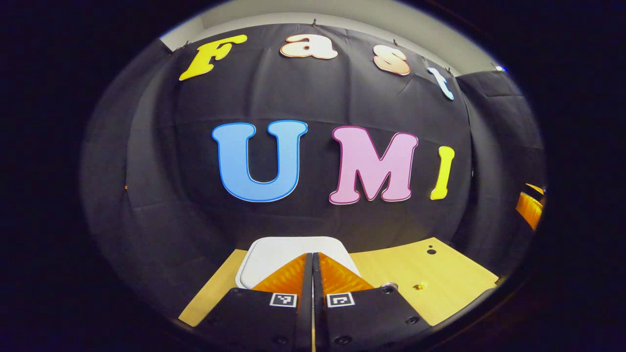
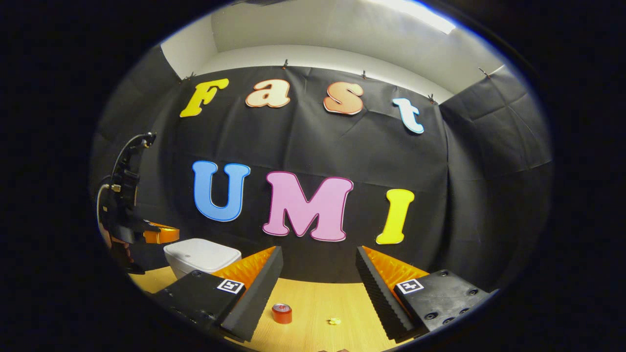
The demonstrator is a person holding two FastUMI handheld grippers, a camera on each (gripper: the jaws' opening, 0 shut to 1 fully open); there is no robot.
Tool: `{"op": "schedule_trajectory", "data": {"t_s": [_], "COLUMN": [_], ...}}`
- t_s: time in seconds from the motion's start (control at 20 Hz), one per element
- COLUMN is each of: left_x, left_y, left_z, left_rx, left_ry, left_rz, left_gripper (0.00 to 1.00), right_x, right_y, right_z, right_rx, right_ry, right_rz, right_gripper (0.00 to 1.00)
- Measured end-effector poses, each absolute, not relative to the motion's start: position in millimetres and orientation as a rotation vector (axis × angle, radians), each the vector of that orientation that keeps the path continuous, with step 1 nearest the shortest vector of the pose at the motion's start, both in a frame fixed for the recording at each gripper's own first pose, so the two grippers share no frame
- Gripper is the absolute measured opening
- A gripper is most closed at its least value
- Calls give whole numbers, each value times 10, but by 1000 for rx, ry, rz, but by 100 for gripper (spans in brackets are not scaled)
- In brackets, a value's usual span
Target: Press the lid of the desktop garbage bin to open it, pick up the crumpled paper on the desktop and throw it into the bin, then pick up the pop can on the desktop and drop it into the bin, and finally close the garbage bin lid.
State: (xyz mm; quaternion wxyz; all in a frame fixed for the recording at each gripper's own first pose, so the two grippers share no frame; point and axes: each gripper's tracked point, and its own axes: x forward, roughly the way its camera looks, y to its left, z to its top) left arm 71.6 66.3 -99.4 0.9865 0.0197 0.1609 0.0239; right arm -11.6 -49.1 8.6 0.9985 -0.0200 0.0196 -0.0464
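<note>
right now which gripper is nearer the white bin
Left. The left gripper hangs right over the bin lid, fingers together. The right gripper sits off to the bin's side, fingers apart.

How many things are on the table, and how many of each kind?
White plastic garbage bin with closed lid: 1
Small red pop can, standing upright: 1
Tiny yellow crumpled paper: 1
Total: 3, all on the light wooden table
</note>
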Motion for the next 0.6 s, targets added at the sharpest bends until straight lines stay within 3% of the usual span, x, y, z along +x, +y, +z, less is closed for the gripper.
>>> {"op": "schedule_trajectory", "data": {"t_s": [0.2,0.5,0.6], "left_x": [945,1054,1075], "left_y": [683,957,967], "left_z": [-1327,-1793,-1780], "left_rx": [26,-6,-21], "left_ry": [401,535,518], "left_rz": [-5,61,55], "left_gripper": [6,6,7], "right_x": [-198,-321,-343], "right_y": [-641,-805,-765], "right_z": [-64,-200,-181], "right_rx": [-22,41,46], "right_ry": [85,137,145], "right_rz": [-125,-170,-155], "right_gripper": [96,96,96]}}
